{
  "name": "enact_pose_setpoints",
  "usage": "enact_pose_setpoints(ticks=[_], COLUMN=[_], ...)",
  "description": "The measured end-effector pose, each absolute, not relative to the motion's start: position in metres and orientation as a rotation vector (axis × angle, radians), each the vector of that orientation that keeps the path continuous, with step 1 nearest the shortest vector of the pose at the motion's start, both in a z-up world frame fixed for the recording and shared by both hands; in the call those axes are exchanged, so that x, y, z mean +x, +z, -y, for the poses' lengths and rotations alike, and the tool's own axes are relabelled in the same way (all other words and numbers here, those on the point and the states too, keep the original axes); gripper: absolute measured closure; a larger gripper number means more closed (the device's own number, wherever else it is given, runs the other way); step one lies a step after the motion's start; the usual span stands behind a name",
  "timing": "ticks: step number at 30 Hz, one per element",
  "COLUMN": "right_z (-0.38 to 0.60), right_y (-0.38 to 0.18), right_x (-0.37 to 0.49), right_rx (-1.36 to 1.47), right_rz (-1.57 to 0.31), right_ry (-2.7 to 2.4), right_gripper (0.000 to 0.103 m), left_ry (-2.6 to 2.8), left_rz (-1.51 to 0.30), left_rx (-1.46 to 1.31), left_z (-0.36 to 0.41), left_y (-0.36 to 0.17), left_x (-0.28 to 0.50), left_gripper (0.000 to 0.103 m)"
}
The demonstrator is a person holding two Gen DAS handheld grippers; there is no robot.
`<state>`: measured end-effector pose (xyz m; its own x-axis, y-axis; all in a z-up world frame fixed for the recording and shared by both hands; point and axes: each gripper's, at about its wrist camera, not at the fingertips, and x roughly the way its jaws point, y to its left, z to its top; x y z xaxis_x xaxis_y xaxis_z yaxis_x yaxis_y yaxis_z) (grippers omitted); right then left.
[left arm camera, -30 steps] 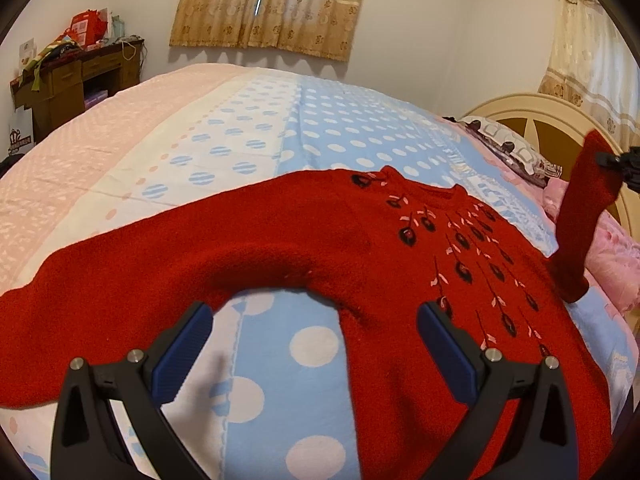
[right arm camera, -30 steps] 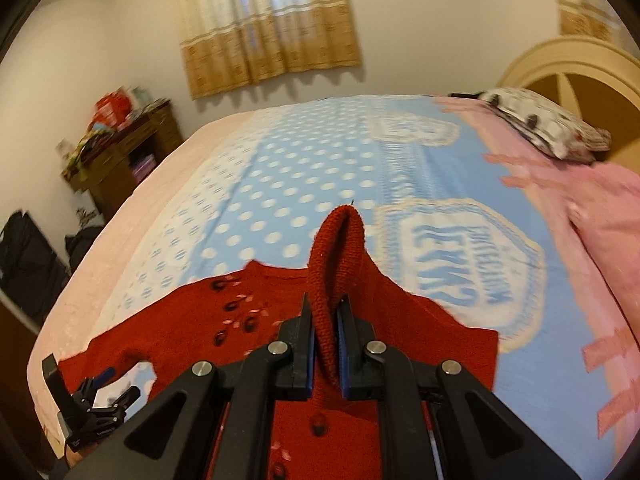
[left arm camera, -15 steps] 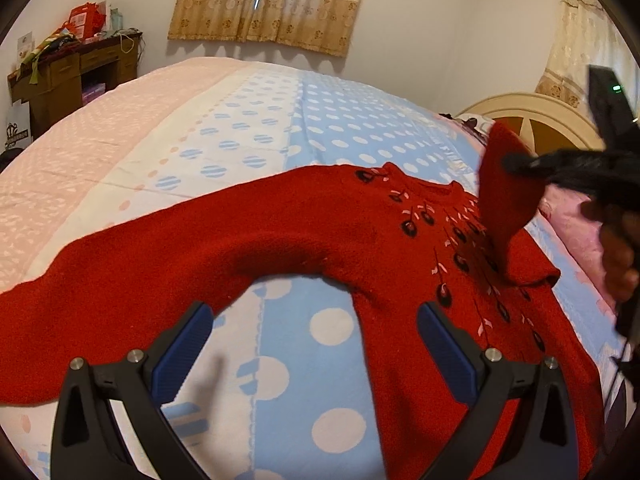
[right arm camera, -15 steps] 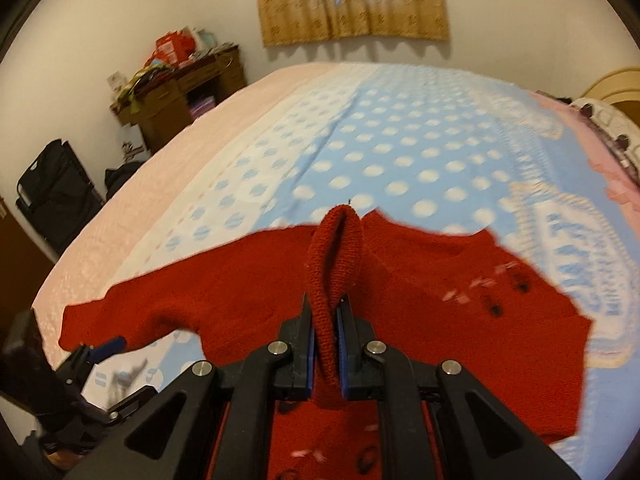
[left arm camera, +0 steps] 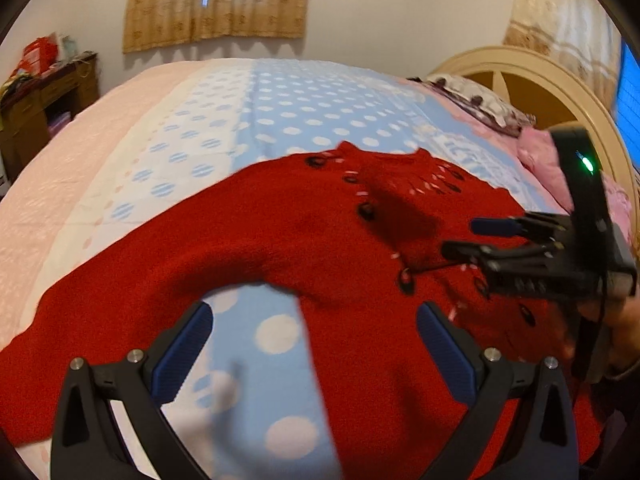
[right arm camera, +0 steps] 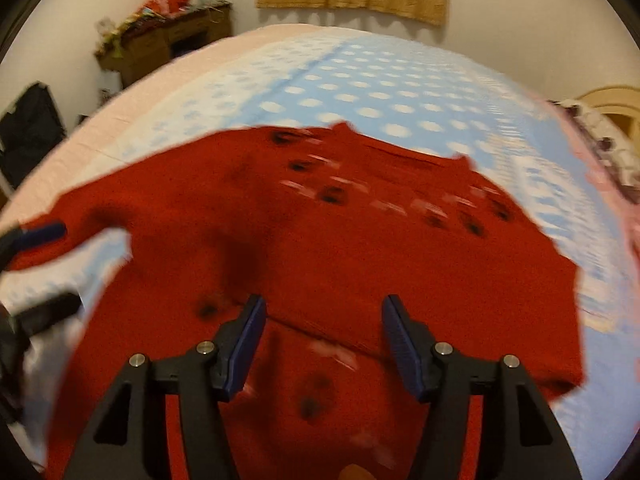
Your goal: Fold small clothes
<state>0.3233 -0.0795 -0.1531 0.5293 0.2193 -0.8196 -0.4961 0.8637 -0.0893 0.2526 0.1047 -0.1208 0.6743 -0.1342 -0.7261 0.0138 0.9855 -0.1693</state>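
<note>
A red knitted sweater [left arm camera: 304, 248] lies spread face-up on the bed [left arm camera: 304, 120], over a blue bedspread with white dots; one sleeve [left arm camera: 100, 312] stretches out flat toward the left of the left wrist view, ending near the pink border of the bedspread; the other sleeve [right arm camera: 420, 280] is folded inward across the chest, lying on the body of the garment with its edge running between the right tongs' fingers in the right wrist view; dark berry-like motifs with pale stitches are scattered over the front, though motion blur softens them.

The left tongs [left arm camera: 314, 348] hover above the sweater's armpit area with their blue pads spread wide; nothing is between them, only bedspread and the sweater's side below.

The right tongs [right arm camera: 324, 344] have just been opening; their pads now stand apart at a middling width above the folded sleeve, and the fabric lies loose beneath them rather than pinched; in the left wrist view the same tongs reach in from the right over the sweater's chest, with a hand [left arm camera: 624, 332] behind them at the frame edge.

Beyond the bed, a cream curved headboard [left arm camera: 520, 76] stands at the right with a patterned pillow [left arm camera: 476, 100] before it; a wooden desk [right arm camera: 168, 40] piled with clutter sits by the far wall, and tan curtains [left arm camera: 216, 0] hang above.
</note>
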Motion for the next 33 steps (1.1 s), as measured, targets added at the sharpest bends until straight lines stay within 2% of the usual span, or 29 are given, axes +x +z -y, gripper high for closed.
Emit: enact_pose_setpoints(ticks=[4,6,8,12,14,24,25,28,30,32,33], right_z=[0.116,0.129,0.136,0.139,0.138,0.142,0.143,0.144,0.145,0.144,0.144], right_y=[-0.156,-0.157,-0.160,-0.166,-0.167,-0.177,-0.176,-0.177,-0.179,-0.179,-0.179], right_x=[0.315,0.312,0.309,0.305,0.304,0.307,0.306,0.306,0.306,0.306,0.306], right_rx=[-0.342,-0.314,-0.299,-0.281,-0.275,-0.239,-0.234,-0.226,-0.223,-0.224,-0.225], right_rz=[-0.902,-0.903,-0.905,-0.910,-0.903,-0.926,-0.925,-0.924,-0.926,-0.927,-0.925], right_ry=[0.336,0.321,0.322,0.334,0.338,0.351,0.352,0.355,0.356,0.359,0.359], right_gripper=[0.042,0.042,0.042,0.042,0.042,0.042,0.042,0.041,0.041,0.041,0.041], left_ry=[-0.145,-0.185,-0.184,-0.142,-0.132,-0.111,-0.103,-0.073,-0.043,-0.022,-0.010], left_rz=[-0.869,-0.908,-0.948,-0.969,-1.007,-1.006,-1.007,-0.981,-0.929,-0.906,-0.916], left_rx=[-0.138,-0.136,-0.145,-0.047,-0.057,-0.039,-0.043,-0.030,-0.031,-0.029,-0.017], left_z=[-0.082,-0.069,-0.061,-0.044,-0.045,-0.041,-0.041,-0.040,-0.045,-0.049,-0.051], left_y=[-0.123,-0.126,-0.133,-0.147,-0.158,-0.163,-0.162,-0.154,-0.143,-0.137,-0.139], left_x=[0.284,0.301,0.320,0.344,0.355,0.359,0.360,0.363,0.359,0.357,0.358], left_gripper=[0.008,0.008,0.018,0.021,0.026,0.026,0.029,0.046,0.045,0.030,0.027])
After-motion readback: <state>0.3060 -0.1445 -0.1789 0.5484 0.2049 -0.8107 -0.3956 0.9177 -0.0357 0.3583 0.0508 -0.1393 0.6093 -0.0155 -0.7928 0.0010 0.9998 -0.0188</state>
